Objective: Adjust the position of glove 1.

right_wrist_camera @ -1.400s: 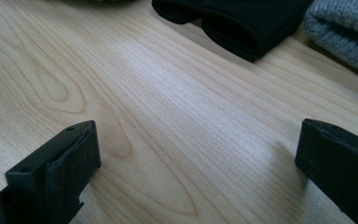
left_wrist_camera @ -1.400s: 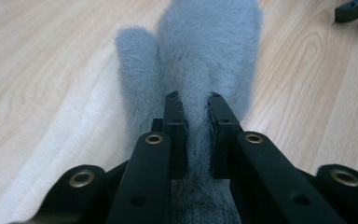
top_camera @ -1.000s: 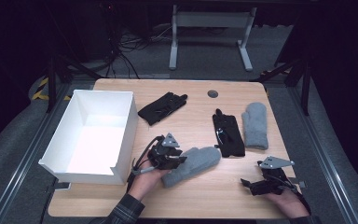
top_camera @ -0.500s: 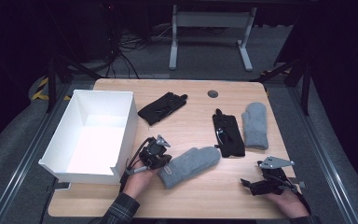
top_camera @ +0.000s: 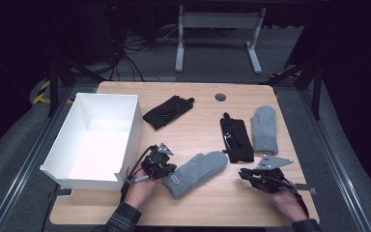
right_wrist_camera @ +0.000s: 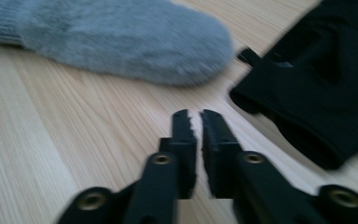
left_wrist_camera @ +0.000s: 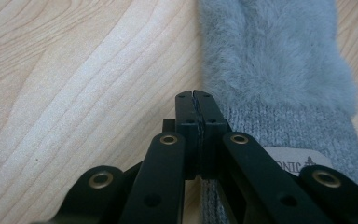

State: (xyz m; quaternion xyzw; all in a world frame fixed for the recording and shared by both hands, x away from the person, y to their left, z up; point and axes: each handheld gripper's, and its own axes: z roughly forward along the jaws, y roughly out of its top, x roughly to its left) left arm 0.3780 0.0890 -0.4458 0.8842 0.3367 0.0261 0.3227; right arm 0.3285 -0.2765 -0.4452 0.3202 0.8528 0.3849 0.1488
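Layout relative to the left gripper (top_camera: 166, 169): a mitten (top_camera: 197, 171) lay just to its right on the table (top_camera: 203, 203), a box (top_camera: 101, 140) to its left, a glove (top_camera: 168, 111) beyond it; far right, by the right gripper (top_camera: 244, 174), lay another glove (top_camera: 236, 139) and mitten (top_camera: 264, 129).

Dark lab, wooden table (top_camera: 207, 121), floor cables (top_camera: 125, 63)
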